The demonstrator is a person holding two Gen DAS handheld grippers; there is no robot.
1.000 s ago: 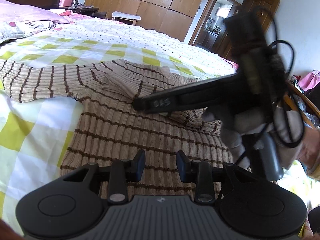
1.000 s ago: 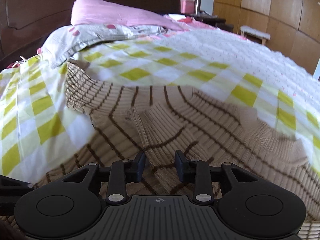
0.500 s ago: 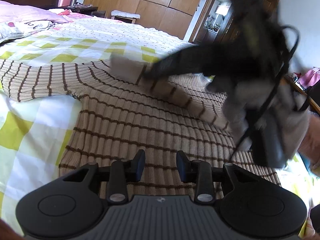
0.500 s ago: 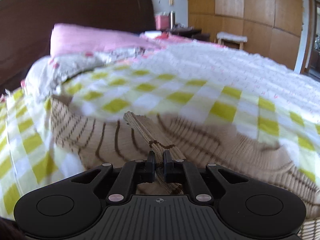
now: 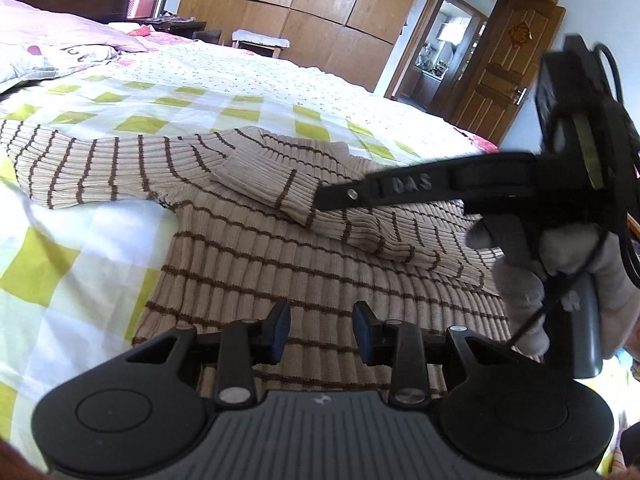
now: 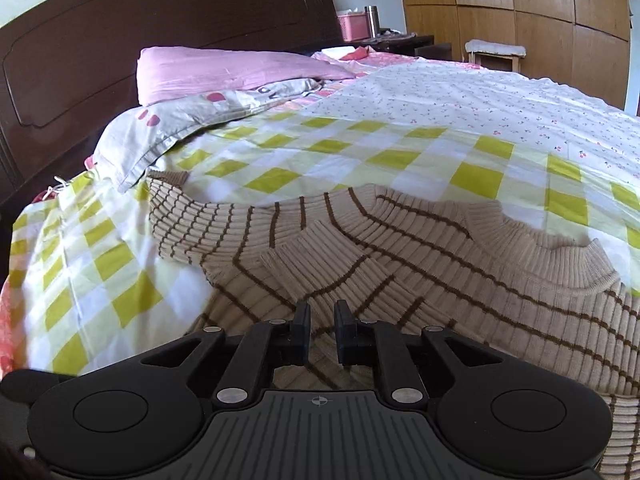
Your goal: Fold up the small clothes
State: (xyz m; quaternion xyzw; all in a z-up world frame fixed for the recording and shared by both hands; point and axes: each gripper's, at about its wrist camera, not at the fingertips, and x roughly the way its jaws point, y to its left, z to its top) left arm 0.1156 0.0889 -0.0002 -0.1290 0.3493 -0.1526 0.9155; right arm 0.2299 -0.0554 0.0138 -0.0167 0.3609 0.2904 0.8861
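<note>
1. The striped sweater [image 5: 304,248] lies flat on the bed [image 5: 80,264], one sleeve [image 5: 328,208] folded across its chest.
2. Left gripper [image 5: 322,330] hovers over the hem, jaws spread, holding nothing.
3. Right gripper [image 6: 322,330] (jaws have just been opening) stands slightly parted, nothing pinched between them.

One striped sweater [image 5: 304,264], two pillows [image 6: 224,68] – two grippers [image 6: 322,326], one gloved hand [image 5: 560,280].
</note>
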